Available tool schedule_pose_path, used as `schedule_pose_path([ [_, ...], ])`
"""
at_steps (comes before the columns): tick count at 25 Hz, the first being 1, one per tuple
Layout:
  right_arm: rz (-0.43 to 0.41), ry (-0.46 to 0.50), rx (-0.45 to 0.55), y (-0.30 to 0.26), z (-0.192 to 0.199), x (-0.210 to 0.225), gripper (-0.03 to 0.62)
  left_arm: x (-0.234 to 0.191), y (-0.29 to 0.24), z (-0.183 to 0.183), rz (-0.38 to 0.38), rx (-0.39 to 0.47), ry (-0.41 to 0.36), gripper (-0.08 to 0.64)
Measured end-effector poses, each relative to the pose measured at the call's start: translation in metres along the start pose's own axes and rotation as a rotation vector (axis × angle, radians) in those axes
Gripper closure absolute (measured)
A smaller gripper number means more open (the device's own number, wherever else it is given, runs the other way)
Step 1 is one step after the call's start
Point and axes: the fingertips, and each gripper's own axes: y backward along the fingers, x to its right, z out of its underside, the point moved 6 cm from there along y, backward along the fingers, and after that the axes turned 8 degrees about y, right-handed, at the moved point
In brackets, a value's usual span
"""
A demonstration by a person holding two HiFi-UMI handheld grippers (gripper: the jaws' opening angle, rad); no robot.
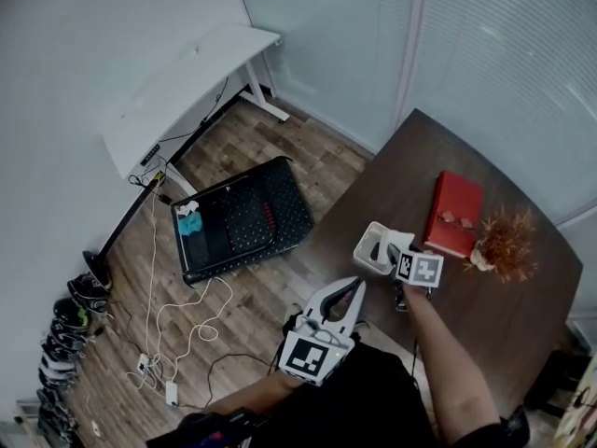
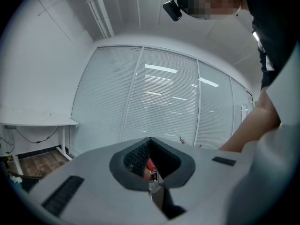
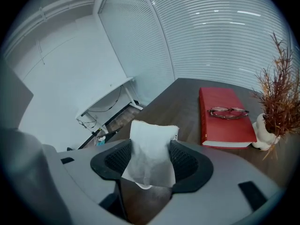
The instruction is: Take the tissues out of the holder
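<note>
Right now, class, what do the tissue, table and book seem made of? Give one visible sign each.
Tissue: soft matte white paper, limp and creased.
Table: dark wood or wood-look veneer, grain lines, low sheen.
Book: probably red cloth or card cover, smooth, matte.

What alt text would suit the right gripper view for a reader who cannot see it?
The right gripper holds a white tissue upright between its jaws, above a dark wooden table. Behind it to the right lies a red book with glasses on top, next to a dried plant; a white desk stands by the far wall.
</note>
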Motion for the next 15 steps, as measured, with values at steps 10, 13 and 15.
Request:
schedule_pose_path([
  [10,0.016,0.007,-0.05,0.0,0.0,-0.01,0.322,0.0,-0.016,0.01,-0.022,-0.021,0.033,0.563],
  [13,0.023,0.001,-0.072,0.0,0.0,-0.011,0.322,-0.005,-0.027,0.006,-0.008,-0.026,0.035,0.563],
  [15,0.025,-0.001,-0.079,-0.001,-0.003,-0.012,0.322,-0.012,-0.034,0.005,-0.002,-0.036,0.037,0.563],
])
